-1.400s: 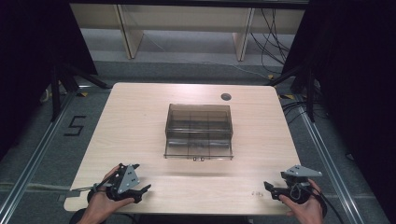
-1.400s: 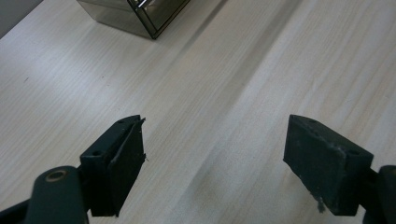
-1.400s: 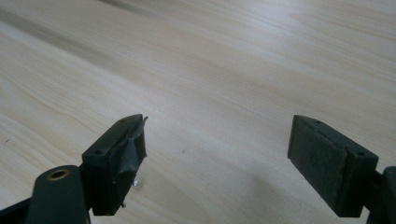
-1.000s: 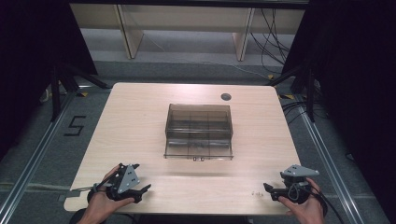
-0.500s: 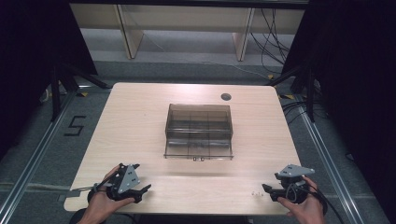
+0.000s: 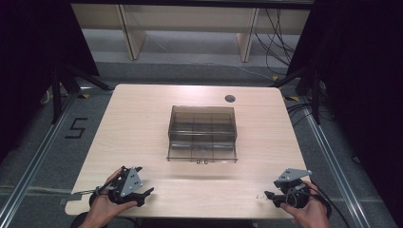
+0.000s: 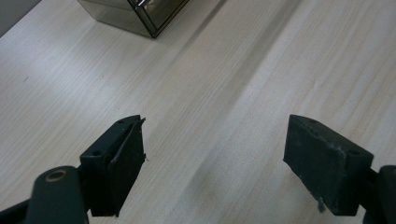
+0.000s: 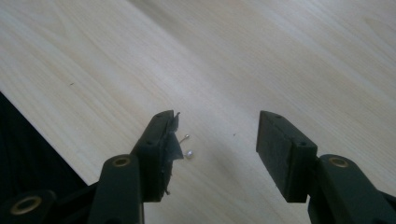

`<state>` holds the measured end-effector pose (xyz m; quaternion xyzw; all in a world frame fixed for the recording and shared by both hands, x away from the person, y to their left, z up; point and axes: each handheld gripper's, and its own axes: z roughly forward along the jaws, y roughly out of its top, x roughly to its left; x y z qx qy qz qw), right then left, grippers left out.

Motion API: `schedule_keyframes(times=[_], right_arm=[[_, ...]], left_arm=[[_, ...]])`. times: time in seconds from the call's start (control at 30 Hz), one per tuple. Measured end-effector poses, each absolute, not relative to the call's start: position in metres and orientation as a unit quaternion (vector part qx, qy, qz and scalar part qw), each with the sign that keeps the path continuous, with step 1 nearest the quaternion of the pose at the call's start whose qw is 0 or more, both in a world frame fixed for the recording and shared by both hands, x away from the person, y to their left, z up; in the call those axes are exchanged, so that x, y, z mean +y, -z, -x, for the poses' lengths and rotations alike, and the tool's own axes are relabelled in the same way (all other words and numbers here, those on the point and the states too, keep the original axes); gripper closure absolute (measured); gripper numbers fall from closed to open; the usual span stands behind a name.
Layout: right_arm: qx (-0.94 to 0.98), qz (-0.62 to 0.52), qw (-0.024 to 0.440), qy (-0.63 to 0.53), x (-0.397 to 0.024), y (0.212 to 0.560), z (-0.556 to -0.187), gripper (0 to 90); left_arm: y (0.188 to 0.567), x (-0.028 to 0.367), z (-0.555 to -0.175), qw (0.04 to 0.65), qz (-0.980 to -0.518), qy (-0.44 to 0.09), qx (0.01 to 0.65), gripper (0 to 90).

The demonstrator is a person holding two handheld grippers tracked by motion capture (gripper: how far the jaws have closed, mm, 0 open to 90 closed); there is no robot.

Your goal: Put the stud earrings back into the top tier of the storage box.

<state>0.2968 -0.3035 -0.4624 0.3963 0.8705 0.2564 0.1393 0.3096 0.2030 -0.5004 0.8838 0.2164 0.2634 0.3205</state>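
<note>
Right claw (image 8: 212, 154) half-wide, jaws just closing around pearl earring (image 8: 188, 153), not gripped; left claw (image 7: 212, 163) wide, idle; box (image 6: 202, 133) untouched.

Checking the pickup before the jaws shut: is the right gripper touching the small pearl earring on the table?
Cannot tell. In the right gripper view the pearl earring lies on the table right against the right gripper's left pad, with no plain gap or contact; its jaws have just been closing.

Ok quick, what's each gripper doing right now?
Left gripper: open, holding nothing.
Right gripper: open, jaws have just been closing around a small pearl earring on the table, not yet gripped.
</note>
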Motion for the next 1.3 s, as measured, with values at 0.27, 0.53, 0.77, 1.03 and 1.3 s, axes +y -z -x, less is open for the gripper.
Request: schedule_keyframes(times=[0.27,0.53,0.77,1.03,1.3], right_arm=[[0.889,-0.373,0.127,-0.235,-0.298,0.459,-0.297,54.8],[0.898,-0.373,0.111,-0.204,-0.294,0.455,-0.299,59.7],[0.910,-0.374,0.083,-0.160,-0.289,0.460,-0.306,67.5],[0.927,-0.352,0.061,-0.113,-0.280,0.467,-0.322,74.7],[0.934,-0.344,0.042,-0.084,-0.275,0.470,-0.327,77.3]], left_arm=[[0.501,0.203,-0.310,0.321,-0.885,-0.261,0.214,19.6],[0.501,0.202,-0.310,0.319,-0.884,-0.264,0.219,19.6],[0.501,0.202,-0.310,0.319,-0.883,-0.265,0.220,19.7],[0.501,0.203,-0.310,0.318,-0.884,-0.262,0.218,19.7],[0.501,0.202,-0.311,0.320,-0.883,-0.264,0.220,19.7]])
